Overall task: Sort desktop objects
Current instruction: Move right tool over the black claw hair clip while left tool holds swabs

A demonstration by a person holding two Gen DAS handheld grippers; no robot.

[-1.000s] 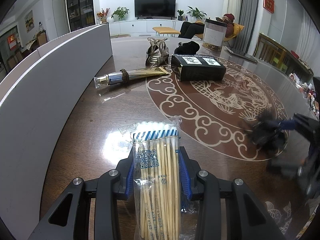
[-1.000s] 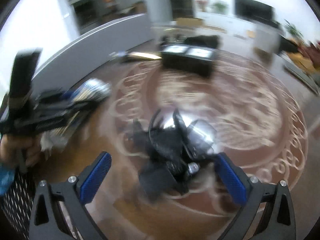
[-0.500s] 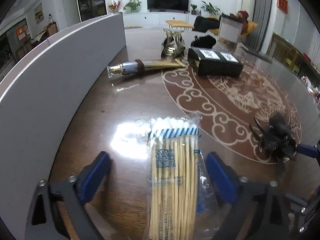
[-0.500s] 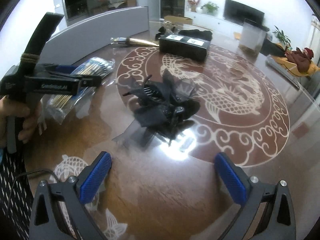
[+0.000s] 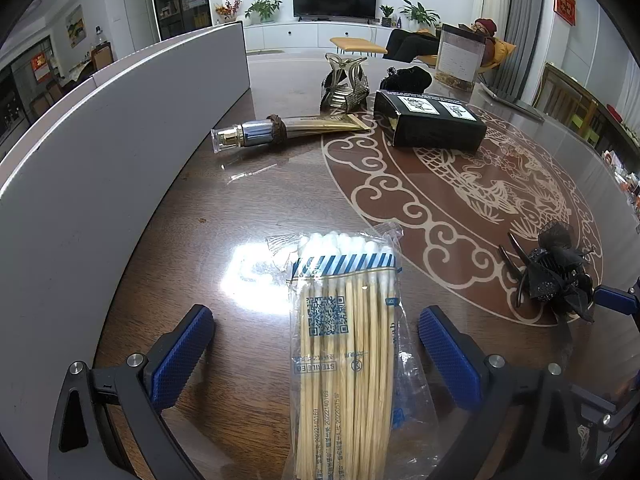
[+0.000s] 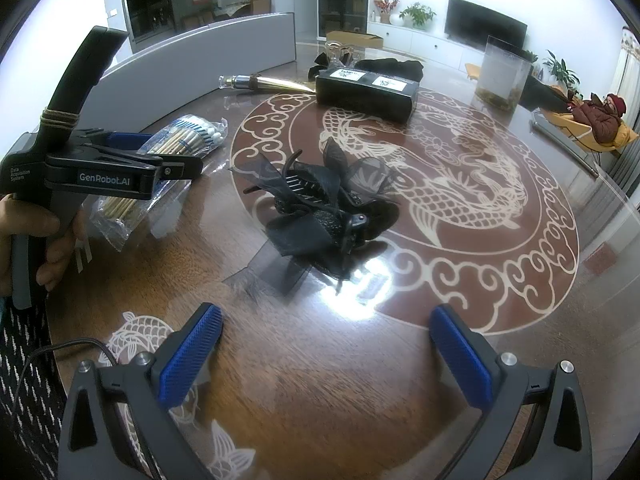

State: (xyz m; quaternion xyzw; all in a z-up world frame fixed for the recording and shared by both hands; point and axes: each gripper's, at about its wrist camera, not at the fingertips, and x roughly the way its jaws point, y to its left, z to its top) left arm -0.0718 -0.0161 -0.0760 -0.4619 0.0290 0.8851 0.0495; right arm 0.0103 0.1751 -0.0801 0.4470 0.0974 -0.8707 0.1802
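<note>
Since a second ago, the left gripper (image 5: 316, 344) has let go of the bag of cotton swabs (image 5: 348, 344): its blue pads, which were clamped on the packet's sides, now stand spread as wide as they go, each well clear of the plastic. The bag lies flat on the surface (image 5: 248, 208) between the two fingers, its long axis running straight along the line the gripper points, cotton tips at the far end and stick ends toward the camera. Nothing is held or touched by that gripper.

The right gripper (image 6: 326, 344) has also settled; its view, smeared a second ago, is now sharp. Its jaws are spread wide and empty, pointing down at the black bow hair clip (image 6: 324, 208), which rests on the surface ahead of it and roughly centred between the pads, not yet between them. The clip sprawls sideways, its ribbons and prongs fanning left and right across the gripper's line. The right hand is clearly the nearer one to it; from the left wrist view the clip (image 5: 556, 276) sits well off to the right, with a blue fingertip of the right gripper just beside it.

Judging from this layout, the swabs look placed, and the clip is the likely next pick: a short advance forward and down, closing across its bulky middle.

Farther off lie a gold tube (image 5: 288, 130) and a black box (image 5: 432, 126).
</note>
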